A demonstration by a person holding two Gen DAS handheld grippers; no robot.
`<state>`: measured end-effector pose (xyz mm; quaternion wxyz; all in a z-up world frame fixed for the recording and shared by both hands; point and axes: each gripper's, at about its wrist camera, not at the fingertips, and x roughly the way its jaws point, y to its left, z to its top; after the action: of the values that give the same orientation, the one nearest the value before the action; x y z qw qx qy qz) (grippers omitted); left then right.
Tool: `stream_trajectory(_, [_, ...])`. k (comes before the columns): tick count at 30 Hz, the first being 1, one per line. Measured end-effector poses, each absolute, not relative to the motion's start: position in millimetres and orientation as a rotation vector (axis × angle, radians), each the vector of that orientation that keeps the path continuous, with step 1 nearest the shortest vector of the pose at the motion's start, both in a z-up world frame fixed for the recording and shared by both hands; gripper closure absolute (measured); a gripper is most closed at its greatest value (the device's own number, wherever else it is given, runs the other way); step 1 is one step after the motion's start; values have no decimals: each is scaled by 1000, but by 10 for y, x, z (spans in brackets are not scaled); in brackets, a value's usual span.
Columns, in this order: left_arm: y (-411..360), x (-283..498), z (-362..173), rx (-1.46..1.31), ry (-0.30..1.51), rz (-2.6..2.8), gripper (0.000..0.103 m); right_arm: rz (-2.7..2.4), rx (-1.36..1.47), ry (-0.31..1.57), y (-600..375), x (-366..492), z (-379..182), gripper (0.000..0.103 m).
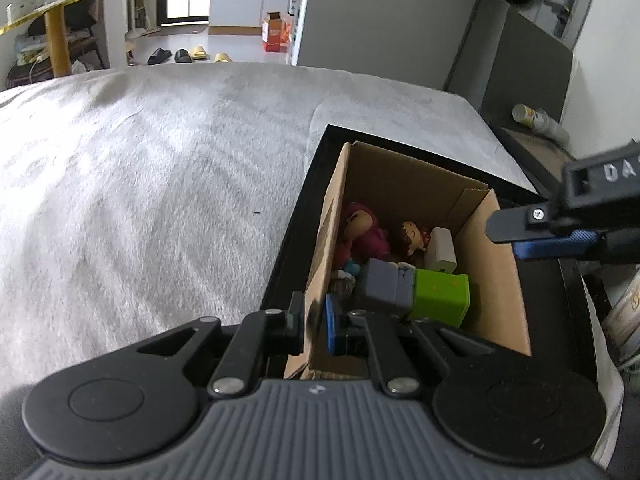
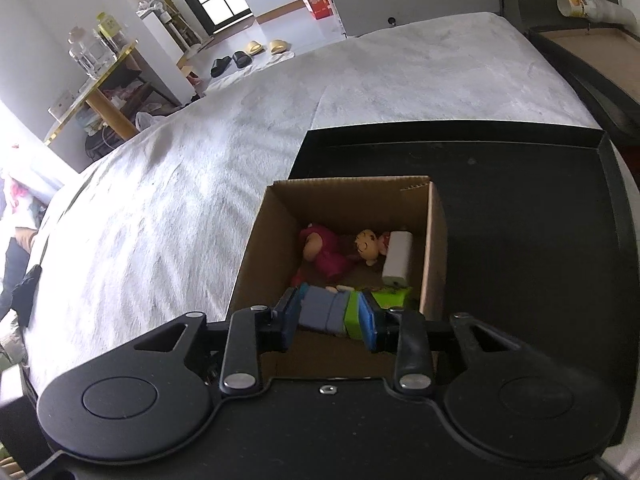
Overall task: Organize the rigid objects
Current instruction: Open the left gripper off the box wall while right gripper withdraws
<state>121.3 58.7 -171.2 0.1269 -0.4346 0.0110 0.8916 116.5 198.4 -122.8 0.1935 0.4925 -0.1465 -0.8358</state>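
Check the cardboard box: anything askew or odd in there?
Nothing damaged or spilled. The toys in the cardboard box are just piled loosely: the pink figure and the yellow-faced doll lie on their sides, and the green block sits tilted against the grey block.

Cardboard box (image 2: 436, 240) crowded with toys (image 2: 328, 252) — bedspread (image 2: 160, 220) beside lies bare.

Left wrist view: angled down from close above cardboard box (image 1: 404, 184) left wall, box seen lower right. Right wrist view: angled down from box (image 2: 352, 192) near edge, box centred. Shared: box interior, grey bedcover (image 1: 160, 160), doorway upper frame.
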Motion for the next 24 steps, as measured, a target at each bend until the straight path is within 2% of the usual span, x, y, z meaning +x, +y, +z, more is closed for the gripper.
stream_trajectory(3, [575, 1139, -1563, -1317, 0, 2593, 94, -2346, 1380, -427, 2068, 1189, -1130, 60])
stream_trajectory(6, [601, 1105, -1394, -1305, 24, 2604, 94, -2354, 1361, -430, 2160, 1219, -1027, 58])
stream_trajectory(11, [680, 1104, -1121, -1297, 10, 2602, 90, -2389, 1325, -463, 2334, 1254, -878, 49])
stream_trajectory(15, [813, 1098, -964, -1297, 43, 2589, 87, -2382, 1319, -515, 2487, 1286, -790, 39])
stream_trajectory(16, [835, 1104, -920, -1306, 59, 2596, 86, -2381, 1316, -522, 2524, 1300, -753, 34])
stream_trajectory(19, [870, 1136, -765, -1305, 82, 2619, 71, -2428, 1294, -476, 2599, 1359, -651, 22])
stream_trajectory(21, [895, 1159, -668, -1299, 92, 2618, 53, -2442, 1279, -487, 2669, 1391, -589, 18])
stream_trajectory(22, [912, 1170, -622, -1296, 105, 2615, 49, -2450, 1274, -493, 2702, 1408, -558, 14])
stream_trajectory(24, [926, 1215, -523, -1283, 121, 2610, 32, -2478, 1263, -487, 2753, 1452, -495, 7])
